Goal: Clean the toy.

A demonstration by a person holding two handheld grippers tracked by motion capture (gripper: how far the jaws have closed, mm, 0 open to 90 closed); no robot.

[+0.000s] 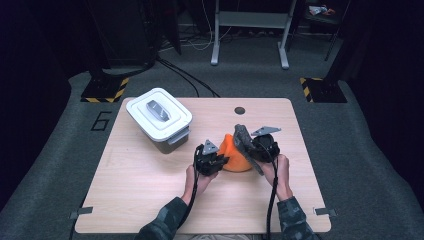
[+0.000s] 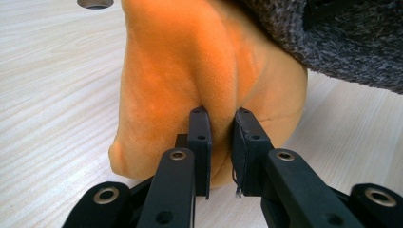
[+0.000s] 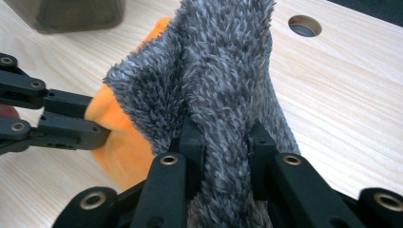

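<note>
left hand-held gripper (image 2: pixel 221 118) pinches orange cloth (image 2: pixel 190 71) | right hand-held gripper (image 3: pixel 227 135) clamps grey cloth (image 3: pixel 223 71), hiding orange's top

Orange cloth (image 1: pixel 235 157) bunched on the table, fuzzy grey cloth (image 1: pixel 246 140) (draped) over it.

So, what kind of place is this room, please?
Probably a lab or a recording workspace, not a home. A bare wooden table stands on grey carpet, black-and-yellow hazard tape marks stand bases on the floor, and loose cables run behind the table.
</note>
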